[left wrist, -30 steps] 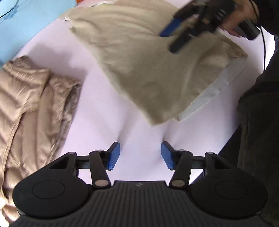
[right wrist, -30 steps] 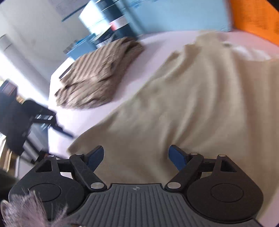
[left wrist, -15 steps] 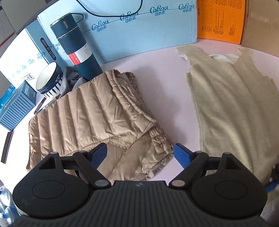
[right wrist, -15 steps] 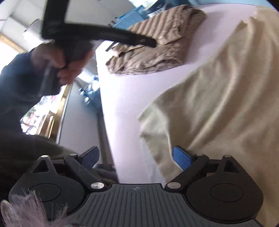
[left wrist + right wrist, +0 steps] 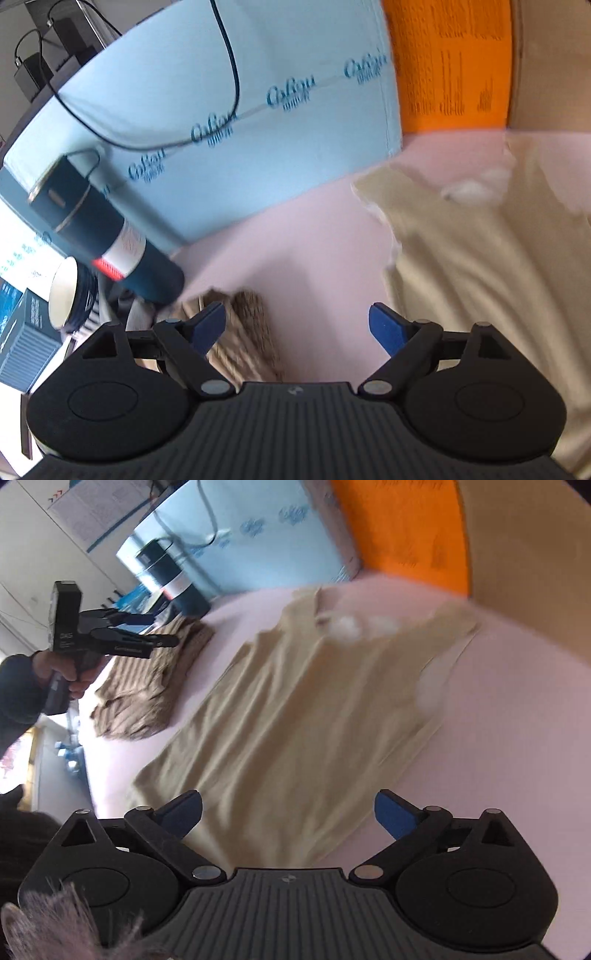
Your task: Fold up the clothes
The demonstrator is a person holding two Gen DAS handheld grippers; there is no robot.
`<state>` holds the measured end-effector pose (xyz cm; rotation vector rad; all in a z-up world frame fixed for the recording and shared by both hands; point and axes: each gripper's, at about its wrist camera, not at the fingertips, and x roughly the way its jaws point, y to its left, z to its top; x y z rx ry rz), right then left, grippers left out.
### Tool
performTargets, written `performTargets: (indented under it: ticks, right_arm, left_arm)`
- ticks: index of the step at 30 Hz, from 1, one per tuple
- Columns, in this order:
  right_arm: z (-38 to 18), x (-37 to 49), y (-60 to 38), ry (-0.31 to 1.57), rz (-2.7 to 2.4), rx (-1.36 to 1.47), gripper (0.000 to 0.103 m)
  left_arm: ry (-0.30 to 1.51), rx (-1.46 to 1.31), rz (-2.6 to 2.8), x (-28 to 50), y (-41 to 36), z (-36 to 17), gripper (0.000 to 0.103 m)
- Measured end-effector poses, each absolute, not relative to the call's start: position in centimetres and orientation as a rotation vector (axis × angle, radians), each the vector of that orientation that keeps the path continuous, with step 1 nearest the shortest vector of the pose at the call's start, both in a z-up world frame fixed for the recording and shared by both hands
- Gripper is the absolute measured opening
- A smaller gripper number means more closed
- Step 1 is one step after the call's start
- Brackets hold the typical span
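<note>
A beige sleeveless top (image 5: 295, 701) lies spread flat on the pale pink table (image 5: 498, 720), neck toward the boxes; the left wrist view shows it at the right (image 5: 480, 266). My right gripper (image 5: 288, 814) hovers open over its near hem, nothing between the fingers. My left gripper (image 5: 297, 326) is open above bare table, between the top and a folded tan quilted garment (image 5: 240, 332). The right wrist view shows the left gripper (image 5: 110, 638) raised in a hand above that tan garment (image 5: 147, 686).
A dark blue flask (image 5: 107, 236) and a striped cup (image 5: 70, 291) stand at the left by a light blue box (image 5: 240, 122). An orange sheet (image 5: 450, 62) and brown cardboard (image 5: 524, 554) back the table. The table's left edge (image 5: 86, 768) drops to the floor.
The left gripper swung from over the beige top to the tan garment and on toward the boxes. The right gripper pulled back from the top's left corner; the top now lies flat.
</note>
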<state>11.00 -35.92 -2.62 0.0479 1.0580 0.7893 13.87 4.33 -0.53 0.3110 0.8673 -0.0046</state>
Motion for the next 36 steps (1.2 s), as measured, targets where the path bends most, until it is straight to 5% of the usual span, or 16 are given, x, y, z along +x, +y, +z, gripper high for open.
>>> performTargets:
  ticks: [5,11,23,24,25,26,28,36]
  right_arm:
    - [-6.0,18.5,-35.2,0.821,0.575,-0.053,0.103]
    - [-13.7,20.8,-34.8,0.63,0.45,-0.075,0.103]
    - [-14.4,25.4,-35.1,0.709,0.423,-0.01,0.103]
    - [-14.2,25.9,-35.4,0.716,0.412,0.003,0.102]
    - [-14.1,26.4,-35.6,0.722,0.402,0.015,0.088]
    - [-13.9,26.8,-35.8,0.734,0.398,0.038,0.074]
    - [-13.2,27.1,-36.0,0.776,0.413,0.11,0.002]
    - [-8.2,22.6,-36.6,0.78,0.546,0.294,0.004]
  left_arm:
    - [0.825,0.074,-0.058,21.2,4.7,-3.1,0.087]
    - [0.874,0.107,-0.012,26.5,2.0,-7.8,0.087]
    - [0.891,0.155,0.0,29.9,-1.7,-12.1,0.087]
    - [0.877,0.157,-0.016,29.7,-1.9,-12.0,0.071]
    - [0.859,0.159,-0.036,29.4,-2.0,-11.9,0.05]
    - [0.861,0.155,-0.054,29.2,-2.2,-11.8,0.009]
    - [0.882,0.142,-0.086,29.0,-2.4,-11.7,0.001]
    - [0.827,0.168,-0.128,25.6,-3.6,-8.9,0.001]
